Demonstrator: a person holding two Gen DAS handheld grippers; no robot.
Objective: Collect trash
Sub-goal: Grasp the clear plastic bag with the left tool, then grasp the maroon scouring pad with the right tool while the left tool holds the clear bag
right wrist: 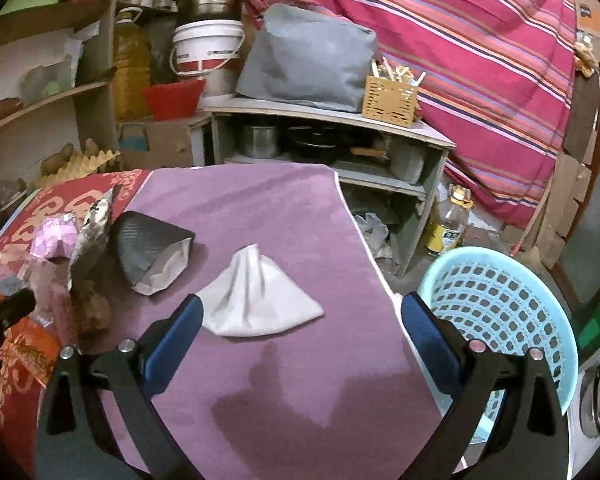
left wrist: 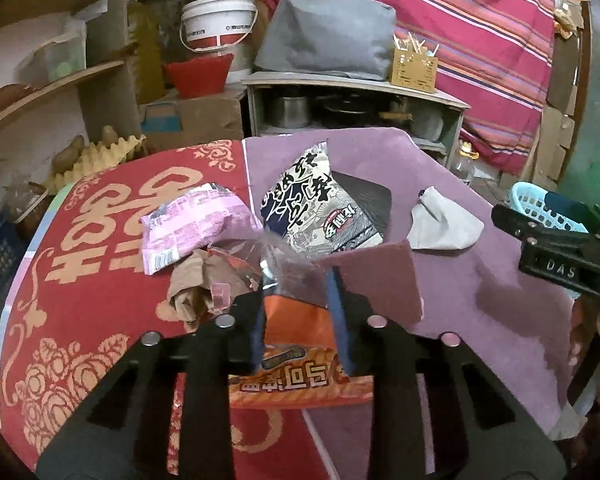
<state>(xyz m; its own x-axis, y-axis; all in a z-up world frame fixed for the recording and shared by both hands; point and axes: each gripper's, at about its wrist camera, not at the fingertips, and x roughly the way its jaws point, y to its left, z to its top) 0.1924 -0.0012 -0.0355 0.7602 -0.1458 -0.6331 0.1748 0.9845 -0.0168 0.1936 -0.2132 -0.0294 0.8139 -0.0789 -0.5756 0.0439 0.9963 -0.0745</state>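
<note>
Trash strewn mid-frame in the left wrist view: orange snack wrapper (left wrist: 300, 344) low centre, clamped between left gripper (left wrist: 300, 320) pads. Best lifted slowly, keeping clear plastic (left wrist: 284, 256) from dragging. Right gripper (right wrist: 300, 340), jaws wide apart, empty, near white crumpled paper (right wrist: 256, 292); blue basket (right wrist: 496, 312) lower right, ready for drop.

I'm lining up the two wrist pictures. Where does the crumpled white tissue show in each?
Left wrist view: the crumpled white tissue lies right of centre on the purple cloth.
Right wrist view: the tissue lies at centre, ahead of the open right hand-held gripper.
Shared landmark: the light blue perforated plastic basket, right of the tissue.
</note>
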